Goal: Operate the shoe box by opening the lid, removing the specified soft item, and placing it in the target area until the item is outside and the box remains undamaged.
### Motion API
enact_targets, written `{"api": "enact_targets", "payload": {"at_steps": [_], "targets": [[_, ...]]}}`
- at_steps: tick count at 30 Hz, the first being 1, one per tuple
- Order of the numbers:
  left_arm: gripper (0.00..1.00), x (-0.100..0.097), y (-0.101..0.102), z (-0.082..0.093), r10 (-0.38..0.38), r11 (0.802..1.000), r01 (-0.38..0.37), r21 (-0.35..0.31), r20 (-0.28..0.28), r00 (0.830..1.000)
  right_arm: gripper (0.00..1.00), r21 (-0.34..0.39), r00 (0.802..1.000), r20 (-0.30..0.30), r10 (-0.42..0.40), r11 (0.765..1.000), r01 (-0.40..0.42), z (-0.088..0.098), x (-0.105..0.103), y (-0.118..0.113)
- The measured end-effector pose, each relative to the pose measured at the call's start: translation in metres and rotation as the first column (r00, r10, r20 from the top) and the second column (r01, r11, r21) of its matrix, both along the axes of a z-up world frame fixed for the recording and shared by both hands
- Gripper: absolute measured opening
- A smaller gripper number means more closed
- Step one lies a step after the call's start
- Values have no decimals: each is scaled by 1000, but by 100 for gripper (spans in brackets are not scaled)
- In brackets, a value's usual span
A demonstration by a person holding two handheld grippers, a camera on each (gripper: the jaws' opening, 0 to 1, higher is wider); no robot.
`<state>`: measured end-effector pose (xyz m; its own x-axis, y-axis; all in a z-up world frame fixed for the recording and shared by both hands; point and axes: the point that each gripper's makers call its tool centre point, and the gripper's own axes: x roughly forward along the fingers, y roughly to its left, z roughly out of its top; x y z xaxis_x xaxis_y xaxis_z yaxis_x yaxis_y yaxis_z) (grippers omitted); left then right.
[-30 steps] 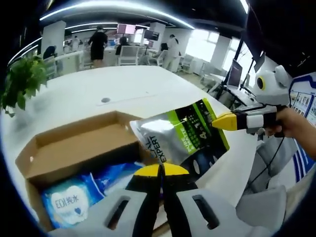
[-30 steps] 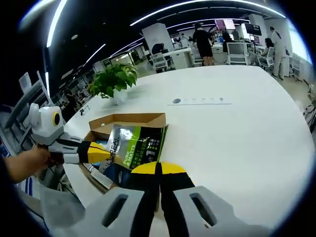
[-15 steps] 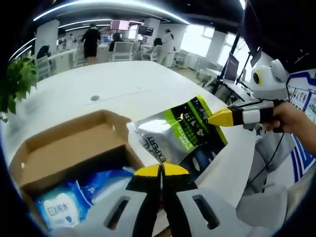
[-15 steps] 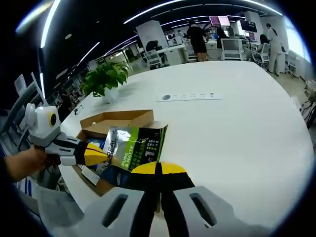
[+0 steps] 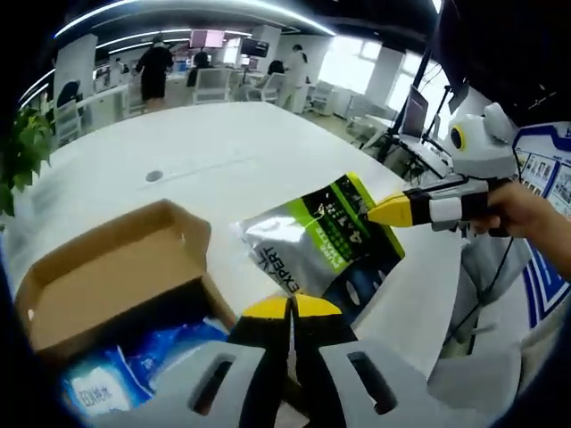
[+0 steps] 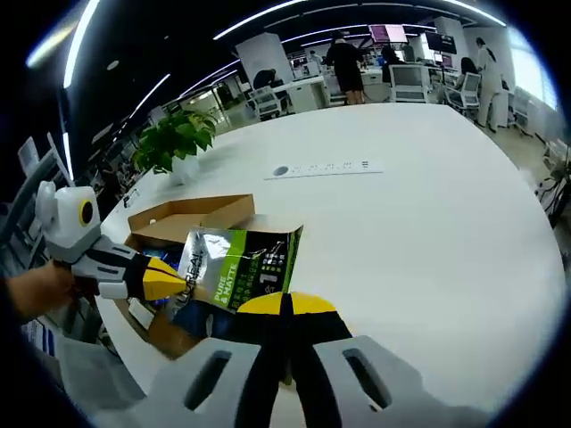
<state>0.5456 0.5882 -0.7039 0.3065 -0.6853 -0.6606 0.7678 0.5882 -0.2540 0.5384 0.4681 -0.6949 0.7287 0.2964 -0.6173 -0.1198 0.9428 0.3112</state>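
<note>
A silver and green soft pouch (image 5: pixel 319 241) hangs over the white table (image 5: pixel 232 147), just right of the open cardboard shoe box (image 5: pixel 98 281). My left gripper (image 5: pixel 292 308) is shut on the pouch's lower edge. My right gripper (image 5: pixel 382 211) comes in from the right, shut on the pouch's far corner. A blue wipes pack (image 5: pixel 103 388) lies inside the box. In the right gripper view the pouch (image 6: pixel 239 270) sits between my right gripper (image 6: pixel 284 305) and my left gripper (image 6: pixel 171 279), with the box (image 6: pixel 183 217) behind it.
A potted plant (image 6: pixel 174 138) stands on the table (image 6: pixel 428 205) beyond the box, and a round cable port (image 6: pixel 281 170) lies further out. The table edge runs close on the right of the left gripper view, with monitors (image 5: pixel 417 120) past it. People and chairs stand far behind.
Both grippers have carried the pouch a little away from the box, over bare table. The box has slid left and down in the left gripper view as the camera moved.
</note>
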Motion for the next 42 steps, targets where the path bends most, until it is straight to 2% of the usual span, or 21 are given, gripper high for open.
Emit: {"api": "enact_targets", "payload": {"at_steps": [11,15,22,29,35,42], "targets": [[0,7,-14,-22,-83,992,82,95,3,997,0,-21,999,-33,-4,1000,3,-30,7,-13],[0,11,-16,-30,-116,984,114,140,4,993,0,-21,999,-46,-4,1000,3,-40,12,-14],[0,16,-20,-44,-218,945,205,254,24,976,0,-54,998,-64,10,998,-13,-54,21,-16],[0,21,-30,-48,-263,924,246,294,18,965,0,-80,996,-84,0,997,-7,-68,25,-25],[0,18,-35,-57,-323,884,297,360,13,946,0,-86,995,-98,-12,996,4,-78,27,-28],[0,19,-36,-68,-359,856,330,398,-1,933,0,-78,993,-114,-27,997,18,-87,25,-31]]}}
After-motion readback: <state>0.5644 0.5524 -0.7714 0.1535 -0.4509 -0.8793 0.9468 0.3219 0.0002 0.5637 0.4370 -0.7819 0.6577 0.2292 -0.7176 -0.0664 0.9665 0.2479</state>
